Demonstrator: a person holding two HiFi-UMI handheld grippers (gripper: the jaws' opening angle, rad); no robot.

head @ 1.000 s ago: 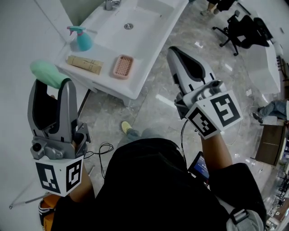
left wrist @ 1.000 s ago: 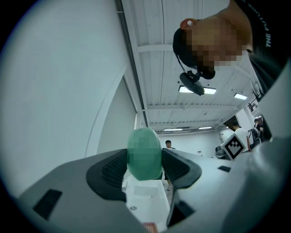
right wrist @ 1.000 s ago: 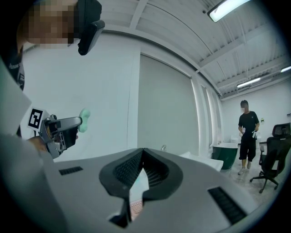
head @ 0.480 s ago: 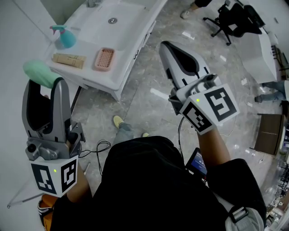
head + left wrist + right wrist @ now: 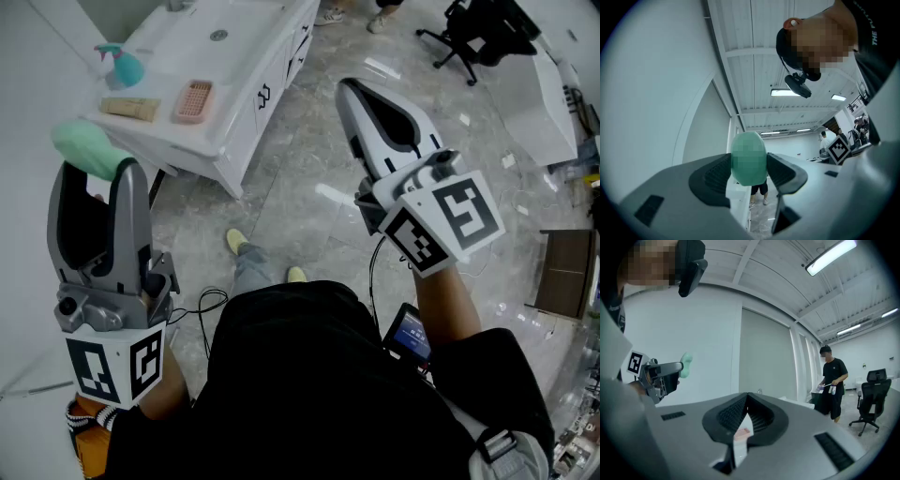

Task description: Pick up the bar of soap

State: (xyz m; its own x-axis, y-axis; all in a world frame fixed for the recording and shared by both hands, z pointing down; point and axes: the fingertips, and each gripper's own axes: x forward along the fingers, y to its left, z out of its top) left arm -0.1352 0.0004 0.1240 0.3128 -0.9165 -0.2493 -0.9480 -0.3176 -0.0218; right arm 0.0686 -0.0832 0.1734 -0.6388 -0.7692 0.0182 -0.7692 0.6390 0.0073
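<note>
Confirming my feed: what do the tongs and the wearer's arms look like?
Left tongs and right tongs: grey shells, black ribbed inner pads, each with a white cube of black square markers at its base. The person wears a black top.

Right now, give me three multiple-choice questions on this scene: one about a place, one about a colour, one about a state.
1. Where is the pink soap dish?
A) on the floor
B) on the white counter
C) in the right claw

2. What colour is the soap bar?
A) green
B) yellow
C) red

3. The left claw is:
A) open and empty
B) shut on the soap bar
C) out of view

Answers: 1 B, the dish sits on the countertop. 2 A, the bar shows pale green at the jaw tips. 3 B, both jaws press the bar's sides.
</note>
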